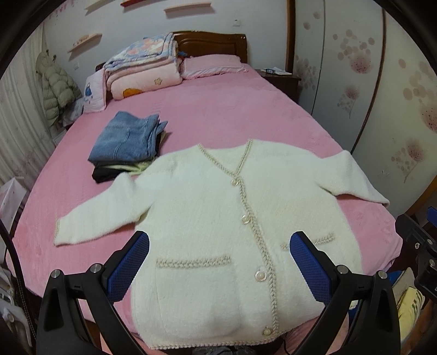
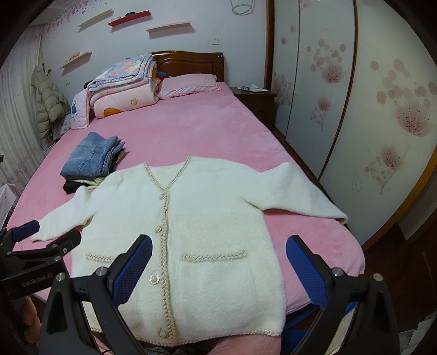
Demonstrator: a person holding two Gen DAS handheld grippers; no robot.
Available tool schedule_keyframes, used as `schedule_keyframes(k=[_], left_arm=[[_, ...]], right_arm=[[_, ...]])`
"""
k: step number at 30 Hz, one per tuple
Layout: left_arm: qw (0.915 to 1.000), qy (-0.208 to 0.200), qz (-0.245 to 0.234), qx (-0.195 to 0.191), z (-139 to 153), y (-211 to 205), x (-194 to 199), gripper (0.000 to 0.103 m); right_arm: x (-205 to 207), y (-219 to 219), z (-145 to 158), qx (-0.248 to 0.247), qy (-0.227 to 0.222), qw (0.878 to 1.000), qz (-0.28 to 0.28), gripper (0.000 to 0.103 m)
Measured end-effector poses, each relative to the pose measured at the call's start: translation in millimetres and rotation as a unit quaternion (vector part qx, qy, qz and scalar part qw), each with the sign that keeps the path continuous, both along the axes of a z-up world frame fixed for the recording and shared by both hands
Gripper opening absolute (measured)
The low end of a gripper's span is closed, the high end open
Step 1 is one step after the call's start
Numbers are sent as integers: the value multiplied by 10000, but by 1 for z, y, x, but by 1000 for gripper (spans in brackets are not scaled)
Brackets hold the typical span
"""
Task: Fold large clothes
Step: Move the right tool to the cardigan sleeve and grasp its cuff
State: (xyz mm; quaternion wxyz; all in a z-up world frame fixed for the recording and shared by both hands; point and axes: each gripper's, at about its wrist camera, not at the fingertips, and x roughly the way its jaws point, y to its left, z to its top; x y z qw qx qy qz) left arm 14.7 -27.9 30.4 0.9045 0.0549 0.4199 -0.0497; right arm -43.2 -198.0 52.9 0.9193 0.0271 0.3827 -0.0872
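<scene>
- The left claw [image 1: 220,269] has its fingers wide apart and holds nothing.
- The right claw [image 2: 218,270] is the same.
- The white cardigan [image 1: 218,218] lies flat on the pink bed [image 1: 218,114], under both claws.

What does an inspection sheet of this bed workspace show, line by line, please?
Surface: pink bed cover, mostly smooth.
Job's things: white cardigan lies flat, front up, buttoned, both sleeves spread out.
Clutter: folded clothes stack with jeans on top, beside the far sleeve; folded quilts and a pillow at the headboard.
Grippers: left gripper open above the hem; right gripper open, holding nothing.
Cables: nothing seen.
Surroundings: floral wardrobe, nightstand, wall shelves.
</scene>
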Motion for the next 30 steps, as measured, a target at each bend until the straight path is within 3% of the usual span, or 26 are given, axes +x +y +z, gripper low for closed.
schedule_keyframes(k=[4, 11, 18, 24, 30], left_arm=[[9997, -202, -142, 33, 13, -16, 8, 102], [9979, -376, -453, -278, 32, -52, 36, 102], [9943, -710, -700, -388, 44, -104, 76, 102], [9895, -650, -1285, -114, 25, -174, 115, 102], [9848, -216, -1716, -175, -23, -245, 159, 102]], right_arm=[[6, -19, 4, 60, -107, 9999, -95, 99], [14, -62, 7, 75, -363, 9989, -287, 99], [28, -132, 7, 44, -537, 9942, -933, 99], [45, -222, -12, 391, -462, 9842, -1664, 99], [66, -313, -59, 1115, -182, 9697, -2166, 99]])
